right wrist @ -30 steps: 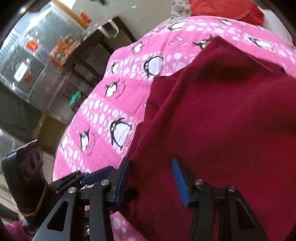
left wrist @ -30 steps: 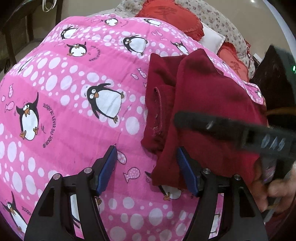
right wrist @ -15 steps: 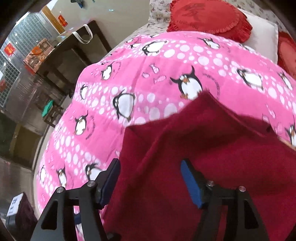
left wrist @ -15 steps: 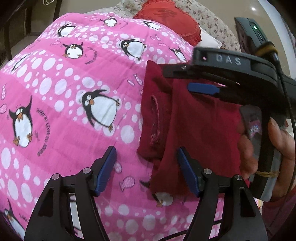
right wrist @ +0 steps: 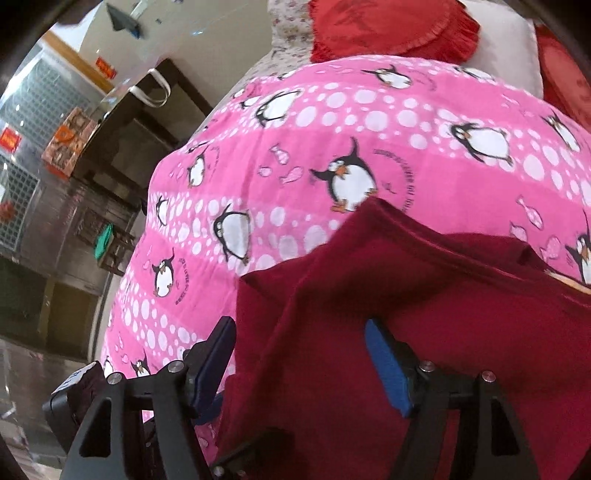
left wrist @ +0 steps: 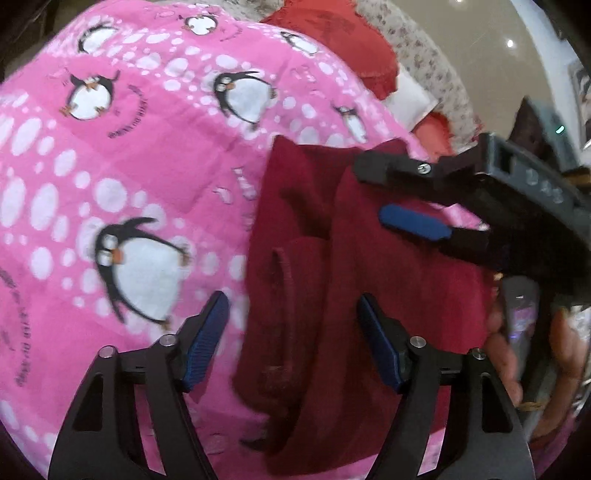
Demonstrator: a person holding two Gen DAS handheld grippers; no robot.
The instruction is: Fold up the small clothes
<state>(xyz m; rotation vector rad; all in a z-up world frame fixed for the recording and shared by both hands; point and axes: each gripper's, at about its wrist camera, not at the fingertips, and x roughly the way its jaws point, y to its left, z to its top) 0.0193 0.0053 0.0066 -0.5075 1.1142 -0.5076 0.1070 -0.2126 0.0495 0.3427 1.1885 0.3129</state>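
Only blurred, unreadable lettering shows on the pink blanket (right wrist: 369,122).

One dark red garment (left wrist: 388,295) was seen, lying partly folded on one pink penguin-print quilt (left wrist: 110,184). Two grippers were counted: the left gripper (left wrist: 291,339) and the right gripper (right wrist: 301,362), each fitted with two blue pads. One hand (left wrist: 532,354) was visible on the right gripper's handle. At the quilt's far edge, two red frilled cushions (right wrist: 391,29) and one white pillow (right wrist: 498,44) were counted. Six whole penguins were counted on the quilt in the right wrist view.
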